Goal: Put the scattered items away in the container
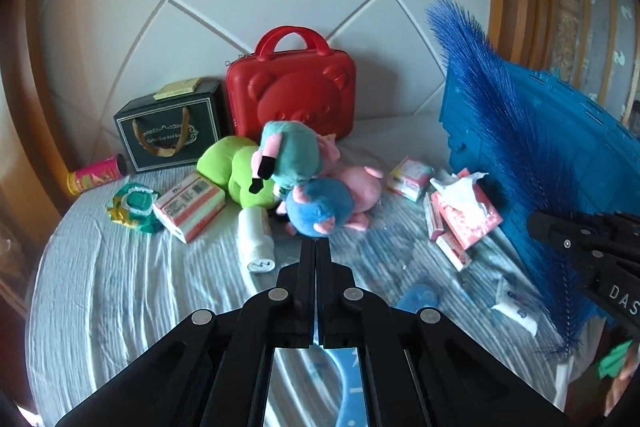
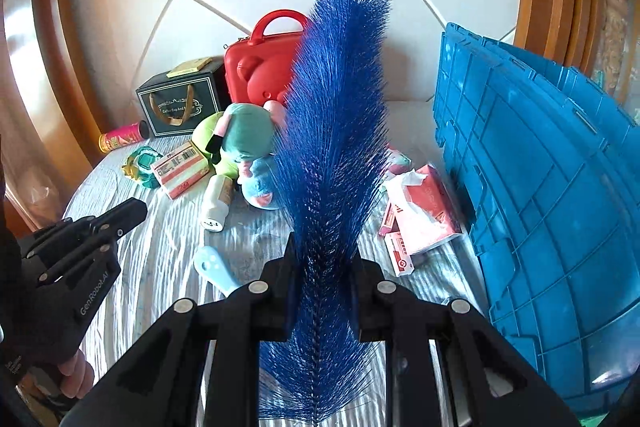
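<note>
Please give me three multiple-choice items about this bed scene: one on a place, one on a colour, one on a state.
1. Where is the red case?
A. by the headboard
B. inside the crate
C. on the floor

2. What colour is the crate?
A. green
B. blue
C. white

3. What is the right gripper doing?
A. hanging open
B. shut, holding nothing
C. shut on the blue brush

Answers: 1 A, it stands against the padded panels. 2 B, its ribbed wall is blue. 3 C, bristles fill the space between its jaws.
</note>
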Action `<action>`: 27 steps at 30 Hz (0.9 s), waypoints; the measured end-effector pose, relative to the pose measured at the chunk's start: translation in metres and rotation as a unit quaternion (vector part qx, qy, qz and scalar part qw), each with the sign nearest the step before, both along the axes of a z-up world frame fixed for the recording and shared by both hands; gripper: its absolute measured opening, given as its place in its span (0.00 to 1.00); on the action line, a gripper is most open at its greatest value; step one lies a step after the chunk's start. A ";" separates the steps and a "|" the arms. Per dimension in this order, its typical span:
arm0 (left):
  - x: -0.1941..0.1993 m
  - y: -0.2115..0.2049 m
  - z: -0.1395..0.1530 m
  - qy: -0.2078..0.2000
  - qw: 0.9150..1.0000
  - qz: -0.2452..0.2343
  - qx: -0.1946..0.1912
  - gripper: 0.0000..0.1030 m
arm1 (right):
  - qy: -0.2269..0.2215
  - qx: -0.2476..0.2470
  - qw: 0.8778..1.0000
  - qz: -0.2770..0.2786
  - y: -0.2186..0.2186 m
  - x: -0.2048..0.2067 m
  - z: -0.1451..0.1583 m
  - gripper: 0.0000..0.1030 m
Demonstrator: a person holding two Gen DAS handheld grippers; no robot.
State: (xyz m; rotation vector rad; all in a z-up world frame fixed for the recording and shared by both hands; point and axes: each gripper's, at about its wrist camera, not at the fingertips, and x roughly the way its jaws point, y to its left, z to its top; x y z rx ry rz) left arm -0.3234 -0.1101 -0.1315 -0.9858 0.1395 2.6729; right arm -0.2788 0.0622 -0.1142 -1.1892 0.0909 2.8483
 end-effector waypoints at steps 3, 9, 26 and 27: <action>-0.003 0.003 -0.020 -0.035 0.999 -0.012 -0.007 0.68 | -0.018 -0.012 1.000 -0.003 0.004 0.003 -0.019 0.19; 0.003 0.025 -0.103 -0.131 0.990 -0.015 -0.041 0.73 | -0.085 -0.043 0.995 0.002 0.015 0.004 -0.088 0.19; -0.012 0.066 -0.206 -0.194 0.979 0.014 -0.053 0.50 | -0.164 -0.066 0.983 0.042 0.022 -0.014 -0.188 0.19; -0.010 0.065 -0.203 -0.189 0.980 0.016 -0.056 0.48 | -0.161 -0.065 0.984 0.044 0.021 -0.013 -0.185 0.19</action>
